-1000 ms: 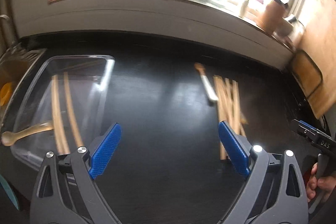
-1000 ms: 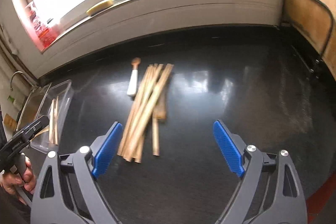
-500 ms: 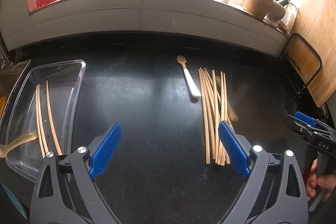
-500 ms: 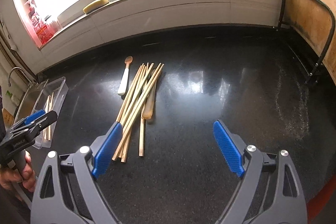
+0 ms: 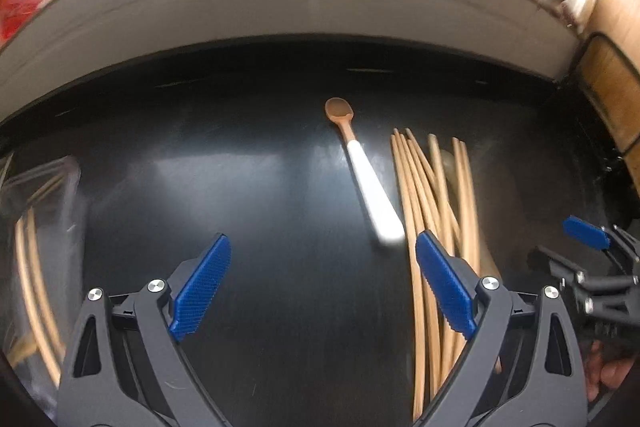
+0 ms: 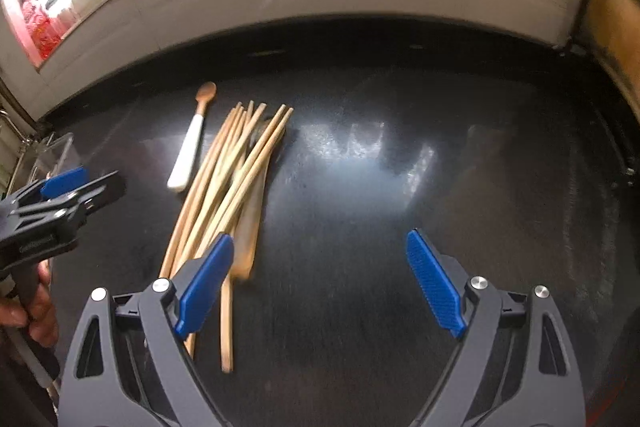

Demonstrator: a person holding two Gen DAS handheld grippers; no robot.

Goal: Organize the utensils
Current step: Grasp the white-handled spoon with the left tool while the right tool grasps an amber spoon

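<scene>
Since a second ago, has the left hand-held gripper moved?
Yes. The left hand-held gripper has shifted right, from beside the clear tray toward the chopsticks and white-handled spoon on the fixed counter.

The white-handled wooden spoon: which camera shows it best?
The left wrist view: the white-handled wooden spoon lies large, near centre, though blurred. The right wrist view shows it whole but smaller, off to the left.

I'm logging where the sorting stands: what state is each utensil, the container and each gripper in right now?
Spoon: flat on the counter, loose.
Chopsticks: loose pile on the counter beside the spoon, untouched.
Clear container: open, some chopsticks inside.
Left gripper: open, empty.
Right gripper: open, empty.
</scene>
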